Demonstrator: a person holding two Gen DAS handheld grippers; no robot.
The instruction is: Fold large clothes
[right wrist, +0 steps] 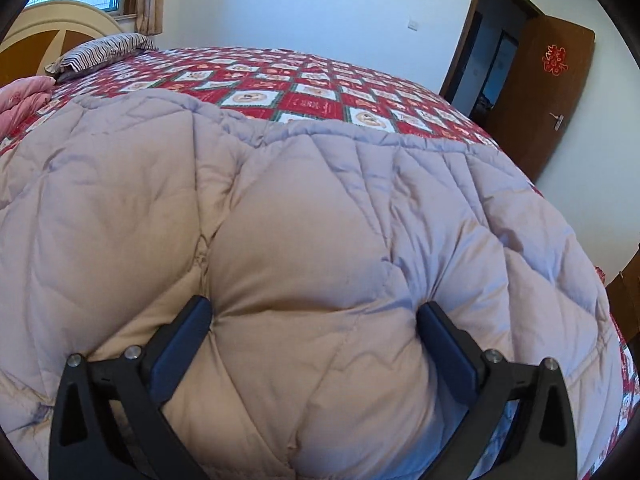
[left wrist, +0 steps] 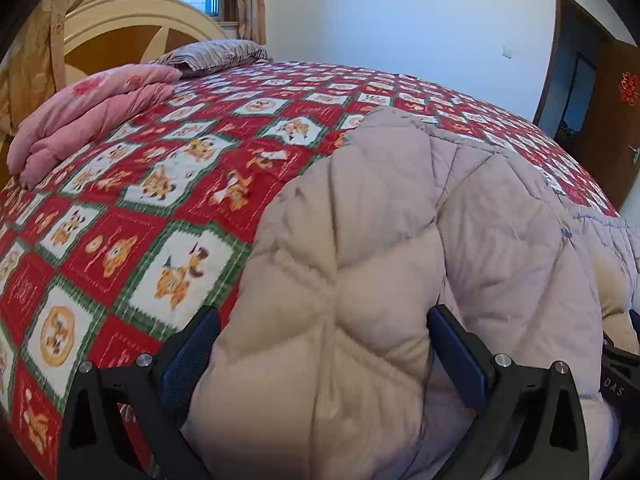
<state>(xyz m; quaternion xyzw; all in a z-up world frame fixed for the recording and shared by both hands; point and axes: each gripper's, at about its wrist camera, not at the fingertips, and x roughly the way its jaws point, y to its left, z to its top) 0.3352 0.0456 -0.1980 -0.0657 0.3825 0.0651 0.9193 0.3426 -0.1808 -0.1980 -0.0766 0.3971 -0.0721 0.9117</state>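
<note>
A thick beige-grey quilted comforter (left wrist: 400, 248) lies on a bed covered by a red, white and green patterned bedspread (left wrist: 120, 208). My left gripper (left wrist: 324, 320) has its jaws wide apart with a puffy fold of the comforter bulging between the fingers. My right gripper (right wrist: 314, 312) is also wide apart, with a bulge of the same comforter (right wrist: 304, 220) filling the gap. The fingers press against the fabric on both sides; neither gripper is closed on it. The right gripper's edge shows at the far right of the left wrist view (left wrist: 620, 364).
A folded pink quilt (left wrist: 88, 116) and a striped pillow (left wrist: 216, 54) lie near the cream headboard (left wrist: 132, 24). A window with curtains is behind it. An open brown door (right wrist: 536, 92) stands at the right. The bedspread (right wrist: 320, 92) extends beyond the comforter.
</note>
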